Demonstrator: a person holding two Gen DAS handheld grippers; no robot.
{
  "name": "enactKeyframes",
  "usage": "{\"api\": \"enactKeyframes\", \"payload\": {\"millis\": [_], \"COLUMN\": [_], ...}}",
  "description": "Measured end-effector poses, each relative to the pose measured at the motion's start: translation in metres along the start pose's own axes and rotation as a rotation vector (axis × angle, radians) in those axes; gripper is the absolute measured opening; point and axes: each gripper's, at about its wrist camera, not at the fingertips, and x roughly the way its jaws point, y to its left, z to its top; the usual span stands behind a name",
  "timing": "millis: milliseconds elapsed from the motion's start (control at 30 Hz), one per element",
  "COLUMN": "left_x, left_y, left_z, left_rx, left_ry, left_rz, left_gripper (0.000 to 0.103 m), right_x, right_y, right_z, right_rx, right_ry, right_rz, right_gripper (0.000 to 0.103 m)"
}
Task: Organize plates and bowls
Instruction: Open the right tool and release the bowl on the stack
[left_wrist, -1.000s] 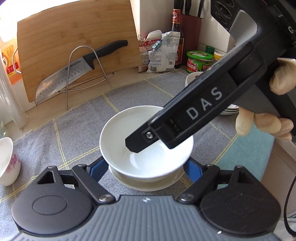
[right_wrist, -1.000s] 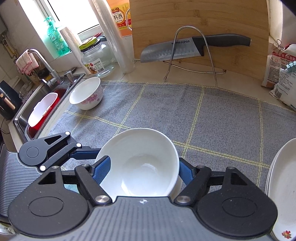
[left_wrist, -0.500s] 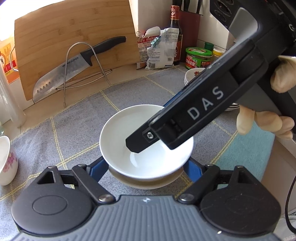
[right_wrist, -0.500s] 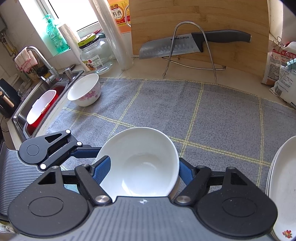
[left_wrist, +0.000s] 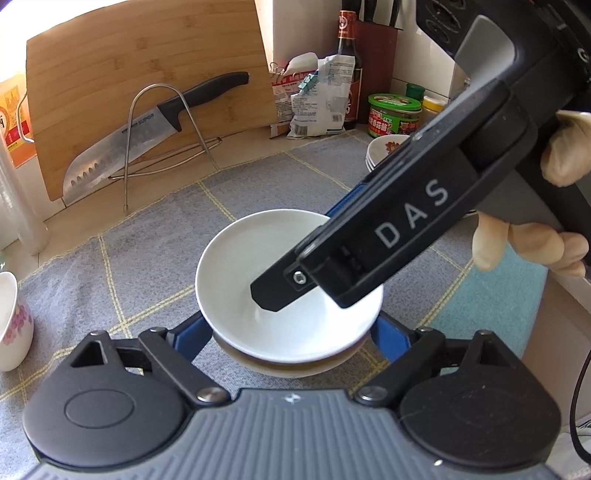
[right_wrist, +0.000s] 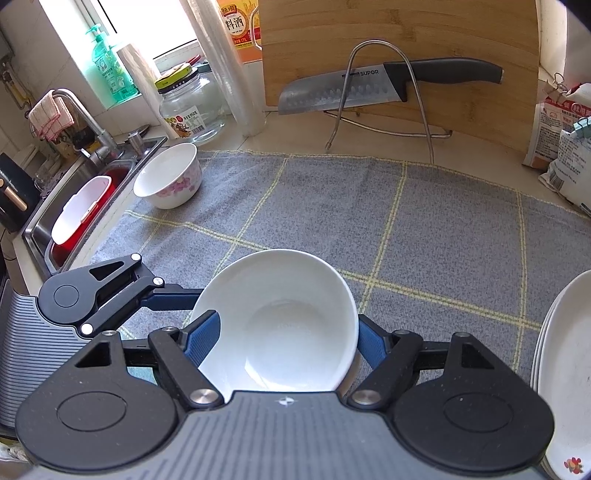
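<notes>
While right gripper (right_wrist: 284, 336) clamps white bowl (right_wrist: 280, 321) by opposite rim sides on grey mat (right_wrist: 332, 206), we note left gripper (left_wrist: 291, 328) jaws just widening, pads off lower bowl (left_wrist: 291, 363). Glazed, slippery, brittle; rim grip best.

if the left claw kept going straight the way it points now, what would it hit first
Most likely the white bowl sitting between its blue fingers. The left claw has just been opening around it. The right claw reaches into that bowl too, though depth is hard to judge.
</notes>
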Motion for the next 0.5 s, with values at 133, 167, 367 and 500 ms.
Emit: {"api": "enactKeyframes", "payload": {"millis": [133,167,367,500], "left_x": [0.001,0.002,0.000,-0.007], "left_y": [-0.001,0.000,0.001,0.001], "left_z": [-0.001,-0.001,-0.002,-0.003], "left_rx": [0.007,0.006,0.005,0.019], "left_ry": [0.002,0.006,0.001,-0.013], "left_rz": [0.002,0.002,-0.003,0.001], "left_gripper": [0.095,0.095,0.096,0.096], "right_x": [0.000,0.000,-0.007,-0.013], "right_y": [0.000,0.000,0.001,0.002], "right_z": [0.000,0.000,0.003,0.004], "right_rx": [0.001,0.000,0.000,-0.007], "right_ry": [0.003,0.003,-0.031,-0.061], "right_rz": [0.005,0.006,0.018,0.003], "right_gripper": [0.083,0.083,0.095,0.103]}}
